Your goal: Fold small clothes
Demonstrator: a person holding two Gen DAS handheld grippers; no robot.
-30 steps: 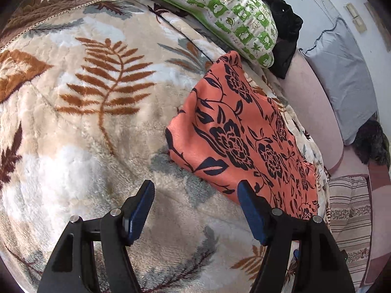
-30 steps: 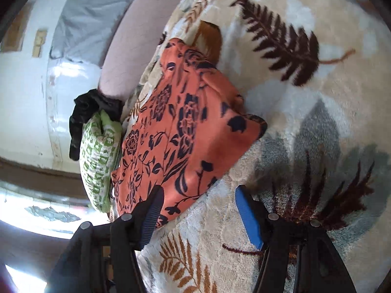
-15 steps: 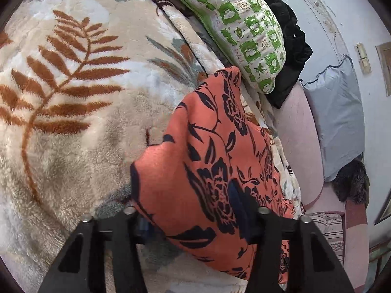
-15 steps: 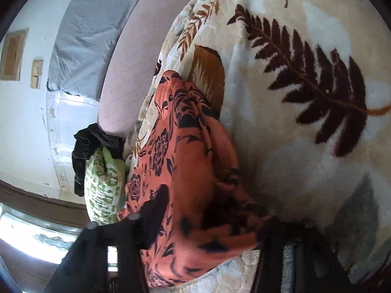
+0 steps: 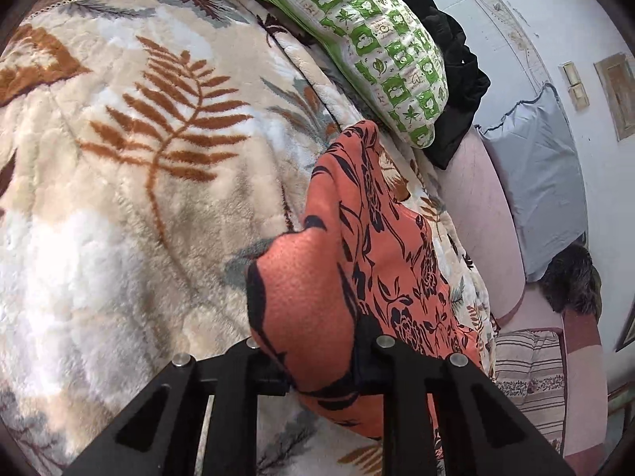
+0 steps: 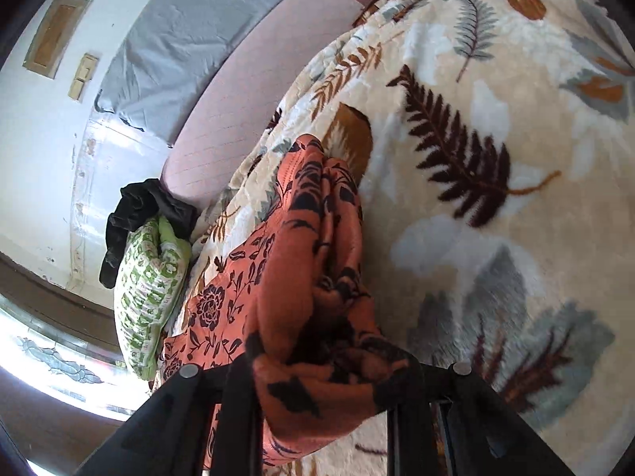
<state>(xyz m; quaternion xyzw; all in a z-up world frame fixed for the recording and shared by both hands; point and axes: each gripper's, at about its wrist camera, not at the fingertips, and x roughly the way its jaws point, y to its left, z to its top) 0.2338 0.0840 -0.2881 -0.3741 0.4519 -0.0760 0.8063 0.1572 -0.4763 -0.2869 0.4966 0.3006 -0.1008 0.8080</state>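
An orange garment with a black flower print lies on a fluffy cream blanket with leaf patterns. My left gripper is shut on one near corner of the garment and lifts it off the blanket. My right gripper is shut on the other near corner of the garment, which bunches up between its fingers. The far part of the cloth still rests on the blanket. The cloth hides both sets of fingertips.
A green and white patterned pillow and a black cloth lie beyond the garment. A pink mattress edge and a grey pillow lie at the right. A white wall stands behind them.
Both grippers moved forward onto the garment's near corners, closed on them and lifted the near edge, so the cloth now bunches up between the fingers.
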